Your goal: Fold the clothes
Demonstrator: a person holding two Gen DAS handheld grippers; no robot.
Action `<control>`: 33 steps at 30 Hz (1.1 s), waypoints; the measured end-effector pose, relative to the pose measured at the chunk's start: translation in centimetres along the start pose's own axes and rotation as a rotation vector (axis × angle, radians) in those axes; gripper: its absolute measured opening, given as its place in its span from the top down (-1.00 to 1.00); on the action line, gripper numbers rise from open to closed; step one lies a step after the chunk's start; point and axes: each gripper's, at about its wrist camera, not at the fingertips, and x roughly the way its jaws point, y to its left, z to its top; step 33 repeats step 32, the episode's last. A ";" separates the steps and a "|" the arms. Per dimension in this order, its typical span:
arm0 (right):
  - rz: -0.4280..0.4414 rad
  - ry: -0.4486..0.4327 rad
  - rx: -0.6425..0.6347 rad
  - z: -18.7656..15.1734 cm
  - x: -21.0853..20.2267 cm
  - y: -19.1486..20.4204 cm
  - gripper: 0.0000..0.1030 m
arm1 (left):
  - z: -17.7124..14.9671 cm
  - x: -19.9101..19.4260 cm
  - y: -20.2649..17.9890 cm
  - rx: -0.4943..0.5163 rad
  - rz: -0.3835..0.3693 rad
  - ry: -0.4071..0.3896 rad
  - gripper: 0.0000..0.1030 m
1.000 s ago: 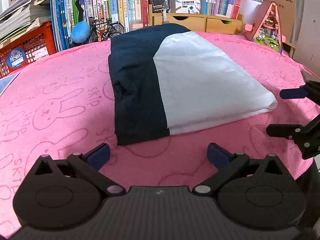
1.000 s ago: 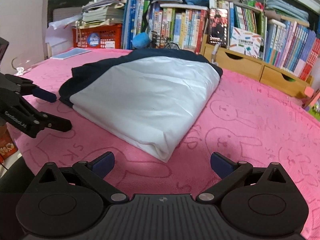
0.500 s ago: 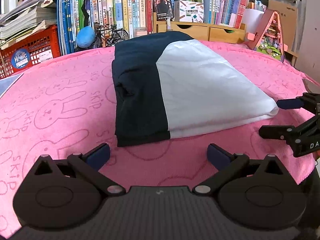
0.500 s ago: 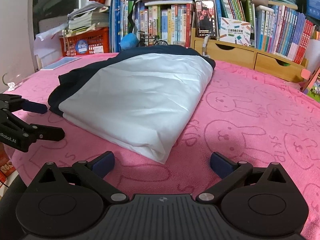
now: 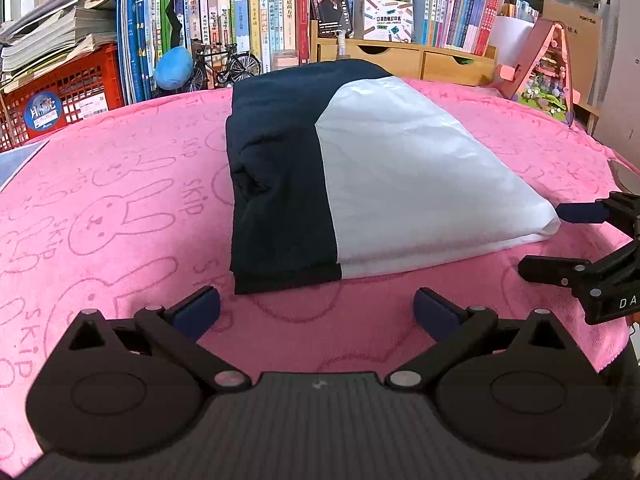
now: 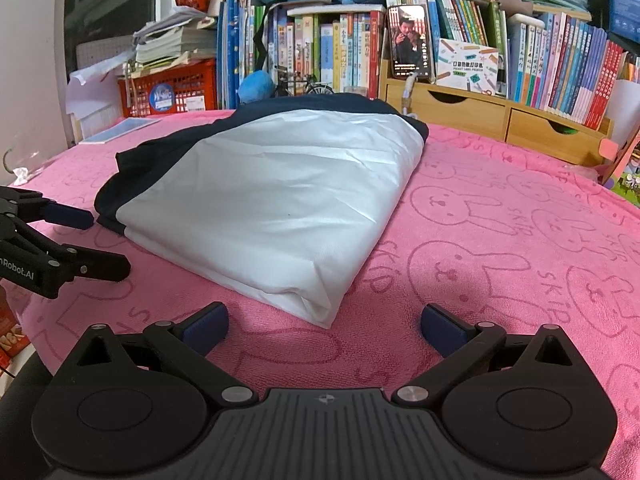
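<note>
Left wrist view: my left tongs (image 5: 316, 306) are spread wide and grasp nothing, standing just short of the near edge of the folded garment (image 5: 384, 184), which lies in a compact navy-and-white bundle mid-way across the pink towel (image 5: 120, 208) covering the desk. My right tongs (image 5: 560, 240) show at the right margin, also released, their upper finger just beside the bundle's white corner. Right wrist view: the right tongs (image 6: 324, 326) are parted and empty, with the white corner of the garment (image 6: 280, 200) pointing between the fingers; the left tongs (image 6: 92, 240) stand near the navy edge, apart from it. Judgement: the fold appears largely done, so the remaining step is either a final fold or a squaring-up. To do it well, I should take each near corner through all layers, close evenly on both sides, and lift together so the slippery white panel does not slide off the navy layer.
</note>
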 end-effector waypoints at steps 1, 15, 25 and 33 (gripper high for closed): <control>-0.002 0.000 0.000 0.0 0.0 0.0 -1.00 | 0.0 0.0 0.0 0.000 0.000 0.000 -1.00; -0.009 -0.003 0.000 0.0 -0.2 0.3 -1.00 | 0.3 0.1 0.2 -0.027 0.003 0.006 -1.00; -0.013 -0.007 0.001 -0.1 -0.2 0.4 -1.00 | 0.2 0.1 -0.1 -0.024 0.009 -0.001 -1.00; -0.014 -0.010 0.000 -0.2 -0.2 0.3 -1.00 | 0.1 0.0 -0.1 -0.025 0.009 -0.013 -1.00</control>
